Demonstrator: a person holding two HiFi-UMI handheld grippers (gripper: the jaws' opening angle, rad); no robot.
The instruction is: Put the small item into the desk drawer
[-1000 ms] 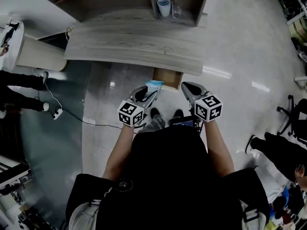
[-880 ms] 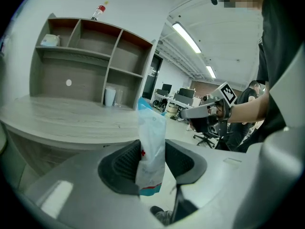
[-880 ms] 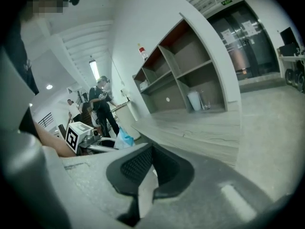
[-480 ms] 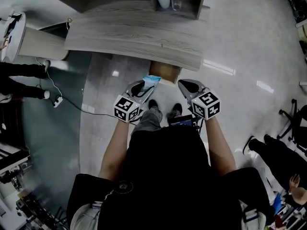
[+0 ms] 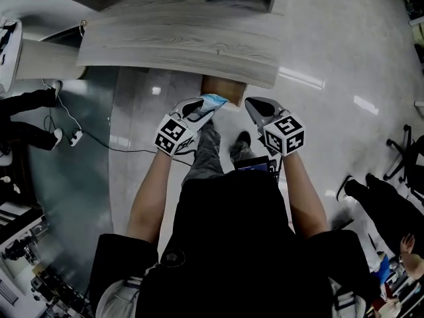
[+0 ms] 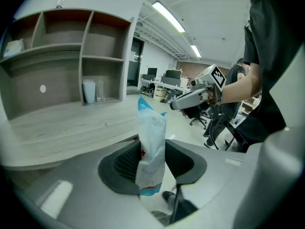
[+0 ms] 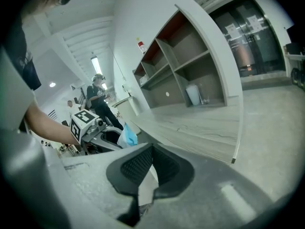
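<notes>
Small blue and white packet stands upright between the jaws of the left tool, which clamps it on both sides. Beside it, the right tool has its jaws together, with nothing in them. Just ahead of both tools, a brown drawer sticks out from under the tabletop.

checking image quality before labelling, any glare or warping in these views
Head view: bright glare streaks on the floor, edges bend. Left gripper view: strong fisheye, dark corners, packet sharp. Right gripper view: desk edge bows, rim vignetted.
</notes>
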